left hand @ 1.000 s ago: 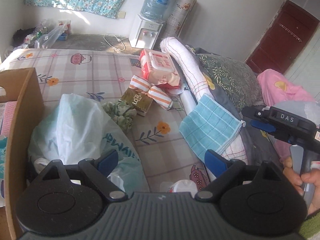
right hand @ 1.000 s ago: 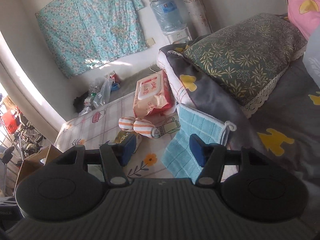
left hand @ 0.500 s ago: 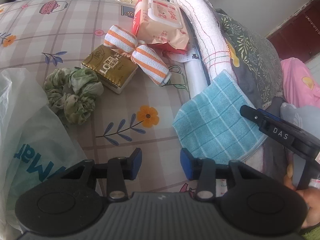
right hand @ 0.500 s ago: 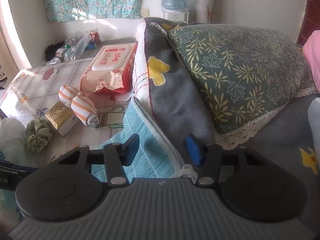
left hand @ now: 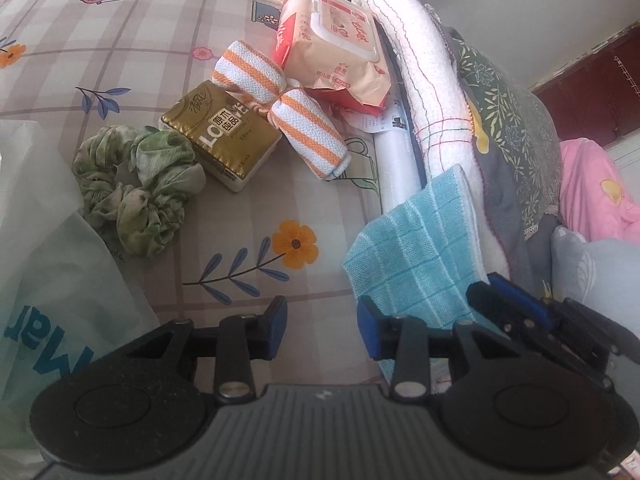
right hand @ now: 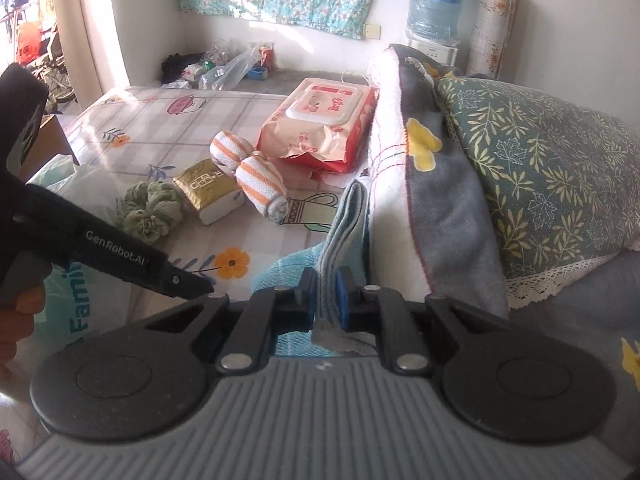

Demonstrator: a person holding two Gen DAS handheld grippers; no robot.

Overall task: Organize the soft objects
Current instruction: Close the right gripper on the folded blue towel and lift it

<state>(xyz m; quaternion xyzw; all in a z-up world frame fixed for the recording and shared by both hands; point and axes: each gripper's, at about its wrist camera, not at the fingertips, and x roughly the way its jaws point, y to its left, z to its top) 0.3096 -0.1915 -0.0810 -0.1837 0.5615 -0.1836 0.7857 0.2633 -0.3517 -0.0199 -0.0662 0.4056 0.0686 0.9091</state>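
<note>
While right tool pinches one blue towel, left tool gapes empty

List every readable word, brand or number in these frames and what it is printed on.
"GenRobot.AI": side of the left gripper.
"Mar": cut-off teal letters on the white plastic bag.
"Fami": cut-off letters on that bag, right wrist view.
"LO": gold tissue pack; its Chinese characters are unclear.
Wet wipes pack: print too blurred.
</note>
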